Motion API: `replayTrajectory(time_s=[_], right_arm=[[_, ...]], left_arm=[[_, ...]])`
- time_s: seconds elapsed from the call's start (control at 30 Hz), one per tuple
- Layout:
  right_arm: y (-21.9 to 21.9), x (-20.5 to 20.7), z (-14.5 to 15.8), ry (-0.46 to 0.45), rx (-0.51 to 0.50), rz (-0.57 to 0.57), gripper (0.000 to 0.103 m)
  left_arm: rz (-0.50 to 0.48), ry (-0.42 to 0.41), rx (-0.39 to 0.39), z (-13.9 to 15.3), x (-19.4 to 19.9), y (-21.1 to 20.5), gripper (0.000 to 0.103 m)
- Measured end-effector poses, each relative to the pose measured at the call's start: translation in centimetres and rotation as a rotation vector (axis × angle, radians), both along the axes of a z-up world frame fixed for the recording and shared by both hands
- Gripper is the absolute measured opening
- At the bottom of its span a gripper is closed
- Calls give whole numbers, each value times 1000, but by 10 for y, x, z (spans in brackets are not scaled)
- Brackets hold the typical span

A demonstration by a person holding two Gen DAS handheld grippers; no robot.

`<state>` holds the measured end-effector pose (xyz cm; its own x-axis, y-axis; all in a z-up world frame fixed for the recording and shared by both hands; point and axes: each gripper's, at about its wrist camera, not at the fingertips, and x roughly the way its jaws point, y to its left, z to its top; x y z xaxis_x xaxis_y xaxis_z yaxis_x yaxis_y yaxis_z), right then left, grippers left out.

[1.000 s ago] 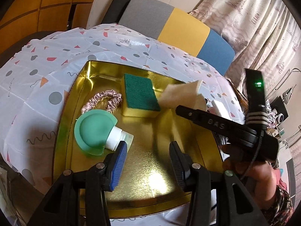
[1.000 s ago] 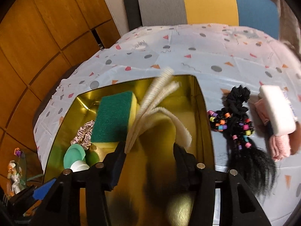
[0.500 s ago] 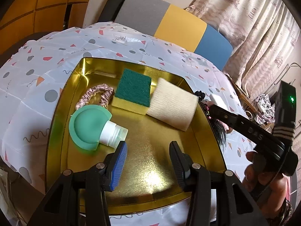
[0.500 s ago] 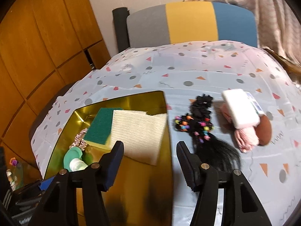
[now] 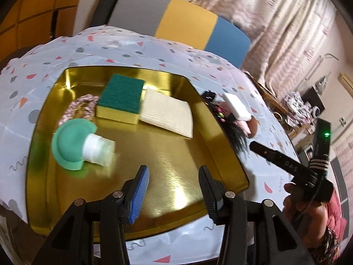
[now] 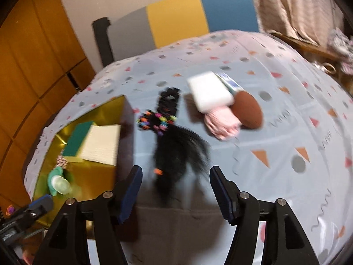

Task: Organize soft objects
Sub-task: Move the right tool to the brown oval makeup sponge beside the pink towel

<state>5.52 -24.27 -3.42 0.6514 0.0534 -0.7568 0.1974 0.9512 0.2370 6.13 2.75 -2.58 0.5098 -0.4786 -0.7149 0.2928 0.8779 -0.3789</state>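
Note:
A gold tray [image 5: 211, 154] holds a green-and-yellow sponge [image 5: 120, 97], a cream cloth [image 5: 167, 112], a pink scrunchie [image 5: 81, 107] and a green-capped white bottle [image 5: 81, 145]. My left gripper [image 5: 174, 190] is open and empty above the tray's near part. My right gripper [image 6: 176, 190] is open and empty over the tablecloth, just in front of a black hairpiece with coloured beads [image 6: 174, 141]. Beyond it lie a white sponge [image 6: 209, 93], a pink cloth [image 6: 222, 121] and a brown puff [image 6: 249, 110]. The tray [image 6: 97, 112] is at the left in the right wrist view.
The table carries a pale patterned cloth [image 6: 286, 132]. A grey, yellow and blue chair back [image 5: 181, 22] stands behind it. Curtains [image 5: 286, 33] hang at the right, and wooden panels [image 6: 33, 66] are at the left.
My right gripper let go of the cream cloth, which now lies flat in the tray next to the sponge. The right gripper then moved right, out of the tray, towards the black hairpiece.

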Motion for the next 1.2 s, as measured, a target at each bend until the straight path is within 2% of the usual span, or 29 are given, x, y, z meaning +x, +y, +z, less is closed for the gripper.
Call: replayTrajectory(time_s=[0.3, 0.43, 0.57, 0.73, 0.83, 0.93, 1.1, 1.2], right_arm=[[-24, -27, -30, 28, 6, -41, 64], [-35, -31, -34, -10, -43, -62, 66], [-51, -26, -34, -10, -83, -84, 68], [-74, -12, -24, 1, -157, -64, 68], [-90, 3, -12, -8, -222, -40, 76], [-108, 19, -2, -24, -266, -32, 77], [-142, 40, 6, -55, -273, -64, 77], [-150, 42, 4, -82, -268, -56, 77]], left_arm=[[-88, -30, -20, 7, -14, -22, 47], [-139, -29, -35, 12, -19, -43, 47], [-162, -5, -62, 17, -17, -67, 47], [-144, 24, -57, 26, -3, -96, 48], [-127, 16, -33, 36, 10, -115, 49], [-106, 27, -13, 40, 25, -133, 59], [-78, 73, -3, 40, 57, -162, 61], [-56, 77, 55, 36, 75, -181, 64]])
